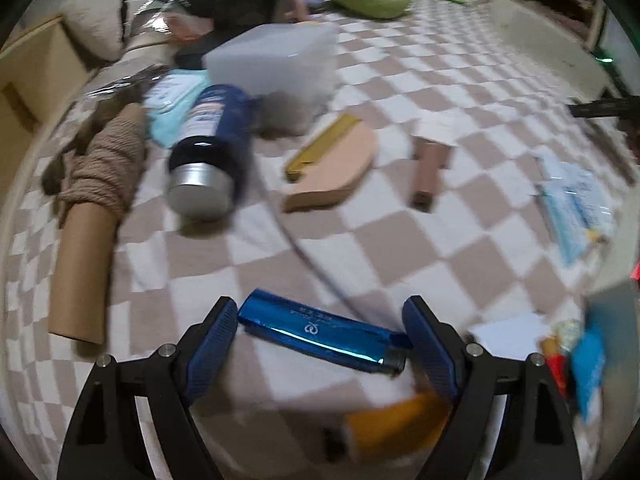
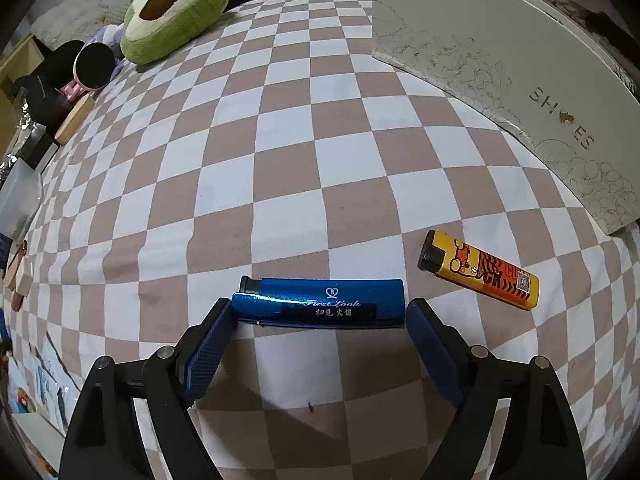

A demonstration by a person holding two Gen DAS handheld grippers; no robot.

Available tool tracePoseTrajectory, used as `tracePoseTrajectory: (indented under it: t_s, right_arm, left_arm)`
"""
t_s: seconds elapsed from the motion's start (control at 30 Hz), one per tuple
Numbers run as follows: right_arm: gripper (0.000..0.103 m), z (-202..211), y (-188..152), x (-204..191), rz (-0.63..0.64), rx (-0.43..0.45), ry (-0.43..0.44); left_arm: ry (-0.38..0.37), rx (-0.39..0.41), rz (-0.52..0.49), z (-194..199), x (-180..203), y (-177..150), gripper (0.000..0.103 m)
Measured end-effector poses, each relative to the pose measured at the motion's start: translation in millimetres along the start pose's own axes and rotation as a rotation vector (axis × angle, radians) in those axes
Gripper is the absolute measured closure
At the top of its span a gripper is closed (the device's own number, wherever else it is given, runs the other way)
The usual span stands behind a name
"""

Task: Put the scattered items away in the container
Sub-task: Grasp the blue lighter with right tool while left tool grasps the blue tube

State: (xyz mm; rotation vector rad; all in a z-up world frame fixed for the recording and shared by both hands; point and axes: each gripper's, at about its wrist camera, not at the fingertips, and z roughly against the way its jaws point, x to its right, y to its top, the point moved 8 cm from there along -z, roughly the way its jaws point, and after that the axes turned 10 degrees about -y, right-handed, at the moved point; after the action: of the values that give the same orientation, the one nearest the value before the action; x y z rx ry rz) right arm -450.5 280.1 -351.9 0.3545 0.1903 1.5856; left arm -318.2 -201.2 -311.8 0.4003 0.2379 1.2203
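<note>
**Blue lighter between both pairs of tongs on the checked bed**

Blue lighter (image 2: pixel 318 302) lies nearest the right wrist camera, flat on the brown-and-white checked bedcover (image 2: pixel 280 160), stretched crosswise between the tips of the right tongs (image 2: pixel 320 316). Those jaws stand wide; the left pad seems to touch the lighter's end, while a sliver of cover shows at the right pad, so no firm grip can be read. A yellow lighter (image 2: pixel 480 270) lies just beside it to the right, apart from the tongs.

Beyond it, a white shoe box (image 2: pixel 520 60) printed "SHOES" rests on the bed with its lid on; its contents are hidden. A green avocado plush (image 2: pixel 172 12) lies at the far side.

From the left wrist, the left tongs (image 1: pixel 320 316) also stand wide around the same blue lighter (image 1: pixel 320 332), pads near its ends; whether they touch is blurred. A translucent plastic box (image 1: pixel 276 56) sits farther off; what it holds cannot be told. Near it lie a dark blue bottle (image 1: pixel 212 140) on its side and a cardboard tube wound with yarn (image 1: pixel 96 208).
</note>
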Motion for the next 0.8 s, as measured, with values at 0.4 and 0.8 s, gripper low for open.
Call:
tracePoseTrajectory:
  t_s: [0.4,0.8]
  right_arm:
    - [0.022,7.3,-11.9,-10.3,0.043,0.0,0.021]
    - [0.03,17.6,-23.9,-14.8,0.031,0.003,0.102]
  left_arm:
    - [-0.081,0.078,-0.054,14.0,2.3,17.7,0.018]
    - [-0.106,-0.047,-0.133,-2.2,4.2,2.9,0.015]
